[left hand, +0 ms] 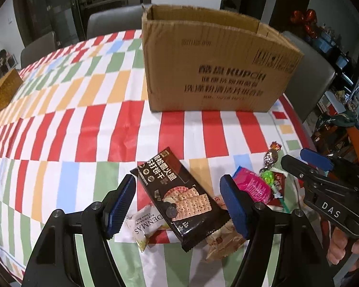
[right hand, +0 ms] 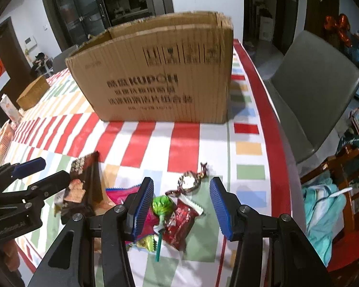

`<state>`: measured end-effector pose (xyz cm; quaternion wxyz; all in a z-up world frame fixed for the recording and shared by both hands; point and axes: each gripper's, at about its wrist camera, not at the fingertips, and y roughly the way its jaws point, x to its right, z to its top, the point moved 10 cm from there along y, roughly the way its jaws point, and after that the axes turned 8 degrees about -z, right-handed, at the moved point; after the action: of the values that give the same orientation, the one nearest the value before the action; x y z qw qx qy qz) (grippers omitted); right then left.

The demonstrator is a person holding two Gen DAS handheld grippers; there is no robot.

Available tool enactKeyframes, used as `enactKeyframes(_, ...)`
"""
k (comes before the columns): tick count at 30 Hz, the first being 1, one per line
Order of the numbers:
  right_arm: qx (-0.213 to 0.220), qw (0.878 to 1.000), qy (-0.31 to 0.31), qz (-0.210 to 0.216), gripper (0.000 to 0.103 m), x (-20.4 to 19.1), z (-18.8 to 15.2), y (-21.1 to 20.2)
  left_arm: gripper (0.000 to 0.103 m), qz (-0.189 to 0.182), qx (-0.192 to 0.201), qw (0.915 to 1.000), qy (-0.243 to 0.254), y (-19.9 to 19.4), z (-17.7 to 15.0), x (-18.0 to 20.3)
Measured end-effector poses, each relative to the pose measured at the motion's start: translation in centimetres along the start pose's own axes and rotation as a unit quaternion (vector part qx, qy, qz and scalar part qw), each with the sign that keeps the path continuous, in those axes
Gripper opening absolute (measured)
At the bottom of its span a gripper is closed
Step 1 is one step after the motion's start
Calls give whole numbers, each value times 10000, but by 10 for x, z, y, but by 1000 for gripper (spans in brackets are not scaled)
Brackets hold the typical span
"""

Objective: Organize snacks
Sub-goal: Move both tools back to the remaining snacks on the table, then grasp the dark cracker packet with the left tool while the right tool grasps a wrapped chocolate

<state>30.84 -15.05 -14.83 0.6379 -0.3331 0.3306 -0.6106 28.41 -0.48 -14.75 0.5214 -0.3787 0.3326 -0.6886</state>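
Note:
A pile of snacks lies on the checked tablecloth in front of an open cardboard box. My left gripper is open, its jaws either side of a black cracker pack that rests on the pile. A white DENMAS pack and a tan wrapper lie under it. My right gripper is open above a green lollipop, a red wrapper and a brown foil candy. A pink pack lies between the two groups.
A gold woven box stands at the far left of the table. Grey chairs stand along the right and far sides. The table's red edge runs close on the right. Clutter fills the floor at right.

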Motion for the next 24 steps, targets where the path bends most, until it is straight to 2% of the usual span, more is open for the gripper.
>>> enactKeyframes(9, -296, 9994, 147, -34, 50, 5, -9, 28, 73, 95, -342, 9992, -163, 28, -9, -12)
enactKeyframes(20, -418, 9989, 217, 3, 49, 5, -6, 49, 74, 60, -491, 9982, -343, 47, -6, -17)
enactKeyframes(24, -458, 9988, 173, -23, 42, 4, -6, 54, 69, 12, -493, 9980, -389, 49, -5, -17)
